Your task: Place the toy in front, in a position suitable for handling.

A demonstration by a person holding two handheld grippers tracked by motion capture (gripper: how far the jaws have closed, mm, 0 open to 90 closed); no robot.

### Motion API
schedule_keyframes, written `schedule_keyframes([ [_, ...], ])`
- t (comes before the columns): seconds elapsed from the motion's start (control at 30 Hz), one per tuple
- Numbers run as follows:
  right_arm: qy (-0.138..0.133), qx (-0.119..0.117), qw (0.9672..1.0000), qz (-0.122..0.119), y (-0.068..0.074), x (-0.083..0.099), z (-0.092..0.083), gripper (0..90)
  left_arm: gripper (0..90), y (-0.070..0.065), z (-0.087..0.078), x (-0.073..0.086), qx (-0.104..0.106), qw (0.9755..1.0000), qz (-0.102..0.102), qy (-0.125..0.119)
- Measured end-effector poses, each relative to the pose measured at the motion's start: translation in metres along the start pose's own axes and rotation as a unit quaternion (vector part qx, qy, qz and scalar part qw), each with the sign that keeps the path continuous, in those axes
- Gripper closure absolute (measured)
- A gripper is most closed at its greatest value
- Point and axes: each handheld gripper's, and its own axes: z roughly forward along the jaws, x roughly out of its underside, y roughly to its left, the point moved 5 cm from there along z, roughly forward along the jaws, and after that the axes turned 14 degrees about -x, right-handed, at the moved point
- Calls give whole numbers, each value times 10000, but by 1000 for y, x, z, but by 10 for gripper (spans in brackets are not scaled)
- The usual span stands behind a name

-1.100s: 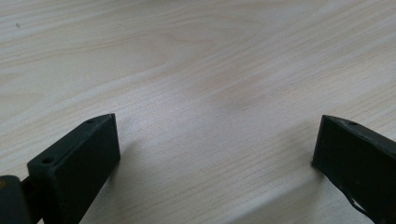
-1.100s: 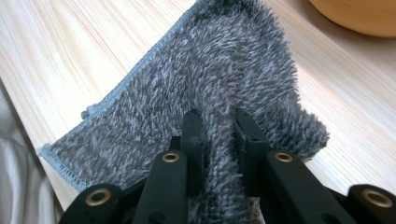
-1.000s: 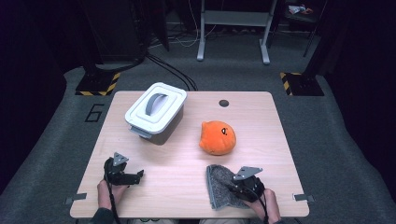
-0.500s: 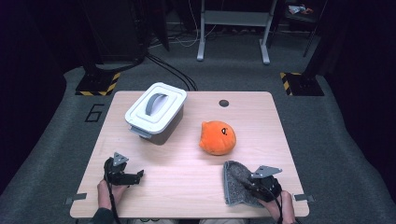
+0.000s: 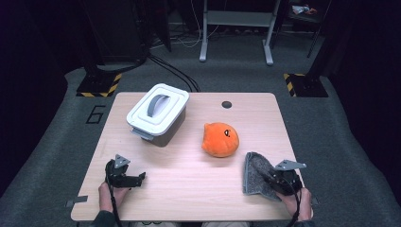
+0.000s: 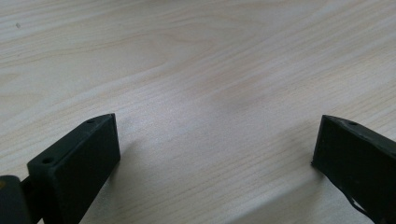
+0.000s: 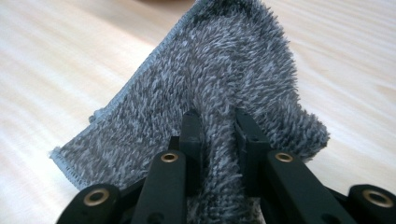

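Table: pale wood-grain tabletop (image 5: 189,189), dark carpet around it
Left gripper: black two-jaw gripper (image 5: 126,178) at near left, low over bare wood, jaws spread wide with nothing between them; the person's left hand (image 5: 111,197) holds it from the near edge
Right gripper: black two-jaw gripper (image 7: 218,135) at near right, jaws pinching a raised fold of the cloth
Cloth: grey fuzzy terry cloth with stitched edge (image 5: 257,174), near right, partly lifted, rest lying on the table
Plush: round orange soft toy (image 5: 220,139), centre right, just beyond the cloth
Box: white lidded plastic container with grey handle (image 5: 157,113), far left, lid on
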Motion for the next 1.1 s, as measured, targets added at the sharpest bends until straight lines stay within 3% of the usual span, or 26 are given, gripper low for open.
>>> schedule_keyframes([
  [0.33, -171, 354, 9984, 418, -28, -7, 1, 753, 2, 0, 0, 0, -1, 10000, -2, -1],
  [0.5, -192, 435, 9975, 519, -35, -14, 3, 750, 1, 0, 0, 0, 1, 10000, 0, 2],
  [0.57, -192, 472, 9977, 436, -39, -17, 4, 747, 2, 0, 0, 0, 2, 10000, -1, 1],
  [0.8, -246, 629, 9955, 662, -46, -23, 8, 745, 2, 0, 0, 0, 4, 10000, 0, 0],
  [1.1, -234, 698, 9947, 719, -59, -28, 12, 730, 1, 0, 0, 0, 0, 10000, -2, 0],
])
